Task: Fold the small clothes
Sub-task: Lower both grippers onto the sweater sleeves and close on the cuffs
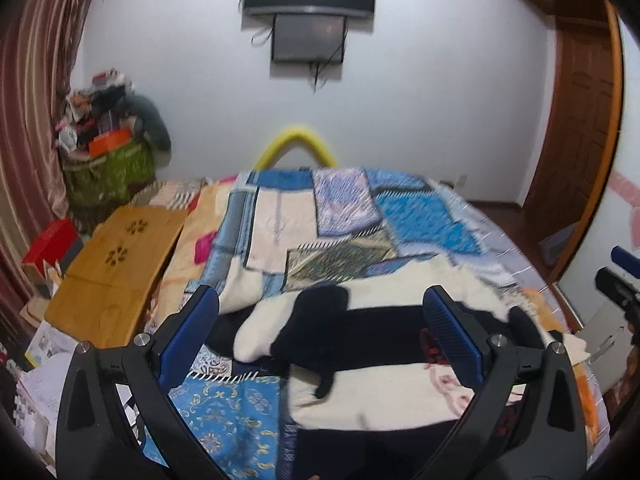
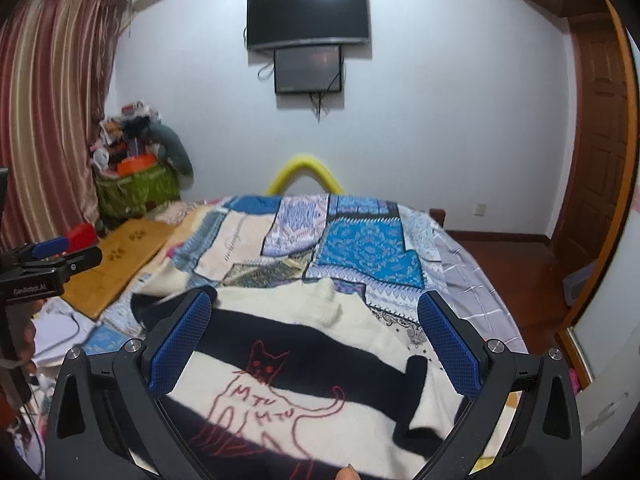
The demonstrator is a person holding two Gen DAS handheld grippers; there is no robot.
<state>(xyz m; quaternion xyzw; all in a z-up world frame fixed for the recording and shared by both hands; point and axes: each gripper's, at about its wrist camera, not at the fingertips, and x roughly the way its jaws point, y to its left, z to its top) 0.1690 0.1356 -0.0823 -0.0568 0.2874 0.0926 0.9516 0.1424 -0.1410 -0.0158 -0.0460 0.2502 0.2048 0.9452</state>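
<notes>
A cream and black striped sweater [image 2: 320,364] with a red outline cat drawn on it lies spread on the patchwork bedspread [image 2: 360,248]. In the left wrist view the same sweater [image 1: 384,376] lies under and between the fingers, one sleeve folded across the body. My left gripper [image 1: 320,312] is open above the sweater's left part, nothing between its blue pads. My right gripper [image 2: 314,312] is open over the cat drawing, also holding nothing. The left gripper [image 2: 66,254] shows at the left edge of the right wrist view, and the right gripper [image 1: 622,276] at the right edge of the left wrist view.
A wooden board [image 1: 116,268] rests on the bed's left side beside a red box [image 1: 48,240]. A green bag piled with clutter [image 1: 108,152] stands in the corner by the striped curtain [image 2: 48,112]. Two screens [image 2: 308,36] hang on the wall, and a wooden door [image 2: 596,152] is at right.
</notes>
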